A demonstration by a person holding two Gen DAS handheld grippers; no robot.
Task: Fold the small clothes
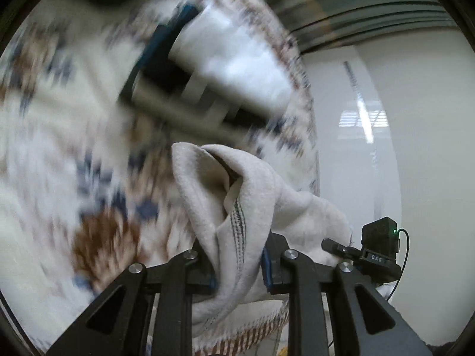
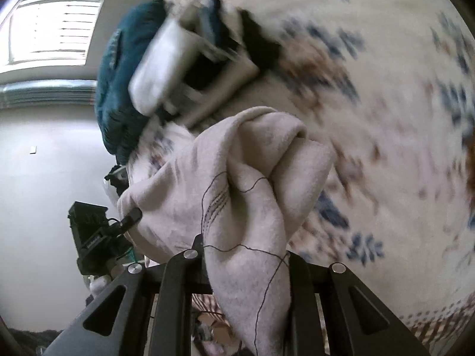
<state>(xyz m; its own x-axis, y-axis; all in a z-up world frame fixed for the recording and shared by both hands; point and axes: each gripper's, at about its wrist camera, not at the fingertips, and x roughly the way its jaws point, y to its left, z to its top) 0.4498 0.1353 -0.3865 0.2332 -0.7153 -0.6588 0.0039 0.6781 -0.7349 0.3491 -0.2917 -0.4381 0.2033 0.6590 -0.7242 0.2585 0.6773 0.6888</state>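
A small off-white fleece garment with dark stitching is bunched between my left gripper's fingers, which are shut on it. The same garment is also pinched in my right gripper, shut on another part, with loose dark threads trailing over it. The cloth hangs in the air between both grippers, above a floral bedspread, which also shows in the right wrist view. The other gripper's black body shows at the right of the left view and at the left of the right view.
A white slatted basket lies blurred on the bedspread, also in the right wrist view. A teal garment lies beside it. A pale wall and a window with blinds stand behind.
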